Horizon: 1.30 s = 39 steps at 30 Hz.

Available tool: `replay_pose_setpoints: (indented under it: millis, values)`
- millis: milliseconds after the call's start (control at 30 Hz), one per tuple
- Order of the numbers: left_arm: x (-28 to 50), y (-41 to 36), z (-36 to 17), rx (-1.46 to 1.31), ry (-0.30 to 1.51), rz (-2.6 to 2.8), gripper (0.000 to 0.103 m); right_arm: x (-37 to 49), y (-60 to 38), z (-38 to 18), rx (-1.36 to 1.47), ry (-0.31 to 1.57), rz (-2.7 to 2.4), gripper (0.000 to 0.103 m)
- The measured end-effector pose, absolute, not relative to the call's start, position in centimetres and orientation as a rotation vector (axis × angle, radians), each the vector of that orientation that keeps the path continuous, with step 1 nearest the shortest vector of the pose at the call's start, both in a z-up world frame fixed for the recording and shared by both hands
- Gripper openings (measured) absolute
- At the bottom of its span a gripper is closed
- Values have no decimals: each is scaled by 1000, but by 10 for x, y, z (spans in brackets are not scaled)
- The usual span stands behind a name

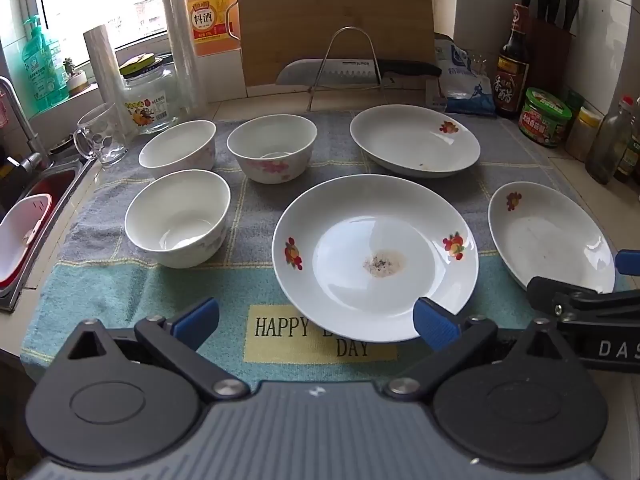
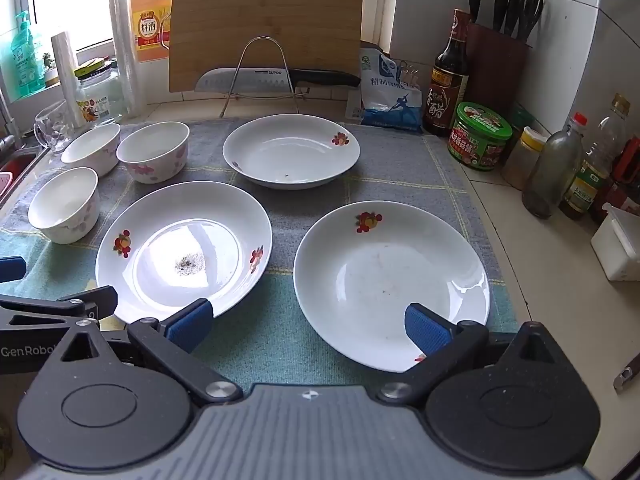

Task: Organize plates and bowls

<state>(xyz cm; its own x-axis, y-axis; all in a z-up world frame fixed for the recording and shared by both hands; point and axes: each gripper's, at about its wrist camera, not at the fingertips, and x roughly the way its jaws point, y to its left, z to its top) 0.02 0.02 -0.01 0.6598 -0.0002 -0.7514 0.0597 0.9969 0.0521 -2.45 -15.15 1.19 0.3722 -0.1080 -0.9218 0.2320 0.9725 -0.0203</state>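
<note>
White porcelain everywhere on the grey-and-teal towel point(image 1: 120, 280): three plates and three bowls, all sitting apart. Left gripper point(image 1: 316, 320) hangs released over the towel's near edge, jaws spread wide, its right pad above the rim of the centre plate point(image 1: 376, 256), which carries a speckled stain. Right gripper point(image 2: 308, 320) is just as wide and grasps nothing, poised over the near rim of the right-hand plate point(image 2: 392, 280). Third plate point(image 1: 415, 140) sits toward the far edge. Bowls cluster at the left edge: near bowl point(image 1: 178, 218), far-left bowl point(image 1: 178, 144), flowered bowl point(image 1: 272, 146).
</note>
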Motion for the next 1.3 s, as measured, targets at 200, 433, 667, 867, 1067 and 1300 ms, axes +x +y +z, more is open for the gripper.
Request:
replay_pose_setpoints:
  millis: [200, 433, 667, 867, 1067, 1300]
  values:
    - [-3, -4, 1, 87, 841, -31, 102, -24, -151, 12, 115, 1173, -217, 103]
    - [-1, -1, 4, 74, 846, -32, 102, -23, -151, 12, 117, 1172, -218, 103]
    - [2, -2, 4, 77, 848, -33, 102, -24, -151, 12, 118, 1174, -218, 103]
    - [3, -3, 4, 79, 845, -32, 102, -22, -153, 13, 119, 1175, -217, 103]
    - [3, -2, 4, 78, 848, -33, 102, -20, -154, 13, 118, 1176, -215, 103]
    - [3, -2, 3, 77, 848, -34, 102, -20, -153, 12, 117, 1175, -212, 103]
